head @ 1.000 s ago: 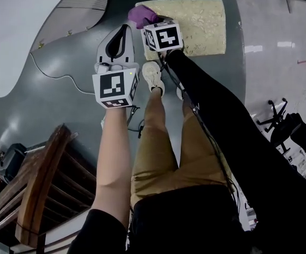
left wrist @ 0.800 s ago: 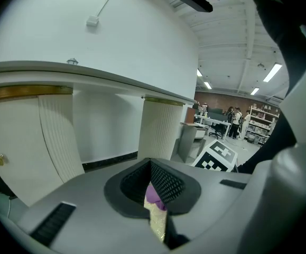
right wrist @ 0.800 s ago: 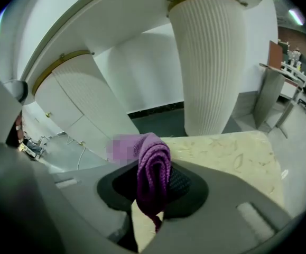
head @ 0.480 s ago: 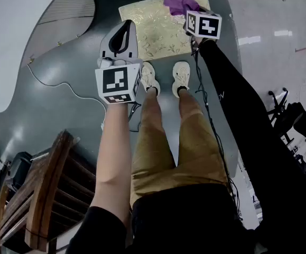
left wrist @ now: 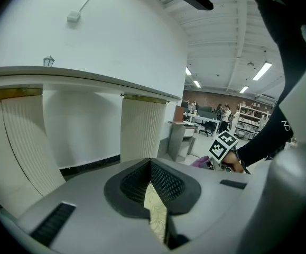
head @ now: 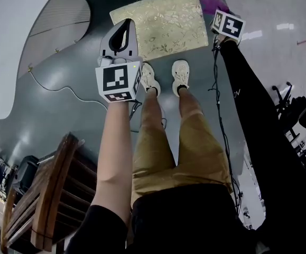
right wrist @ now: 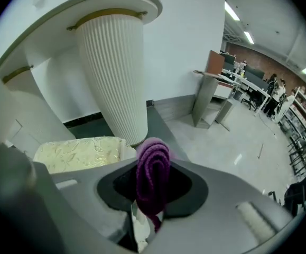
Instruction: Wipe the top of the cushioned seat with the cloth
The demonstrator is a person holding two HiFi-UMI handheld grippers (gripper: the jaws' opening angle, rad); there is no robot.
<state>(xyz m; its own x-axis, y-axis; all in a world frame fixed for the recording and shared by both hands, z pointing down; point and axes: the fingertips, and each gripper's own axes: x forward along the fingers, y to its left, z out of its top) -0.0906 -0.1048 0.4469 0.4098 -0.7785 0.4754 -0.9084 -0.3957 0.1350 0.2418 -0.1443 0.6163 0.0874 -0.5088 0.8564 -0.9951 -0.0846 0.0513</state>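
Observation:
The cushioned seat (head: 160, 25) is a cream pad with a gold leaf pattern, lying on the grey floor ahead of the person's shoes. A purple cloth (head: 213, 4) hangs past the seat's far right corner, with my right gripper (head: 219, 12) shut on it. In the right gripper view the cloth (right wrist: 153, 168) bunches up between the jaws of the right gripper (right wrist: 151, 194), and the seat (right wrist: 76, 152) lies off to the left. My left gripper (head: 126, 24) hovers over the seat's near left corner, jaws together and empty. The left gripper (left wrist: 151, 181) shows a sliver of the seat (left wrist: 155, 213) beneath it.
A white fluted column (right wrist: 116, 67) stands just behind the seat. A white curved base (head: 15, 41) fills the left. A thin cable (head: 63, 89) runs across the floor. A wooden chair (head: 42, 194) is at lower left, an office chair (head: 295, 110) at right.
My right gripper has carried the purple cloth rightward across the seat, from its far left corner to beyond its right edge. The left gripper has hardly moved.

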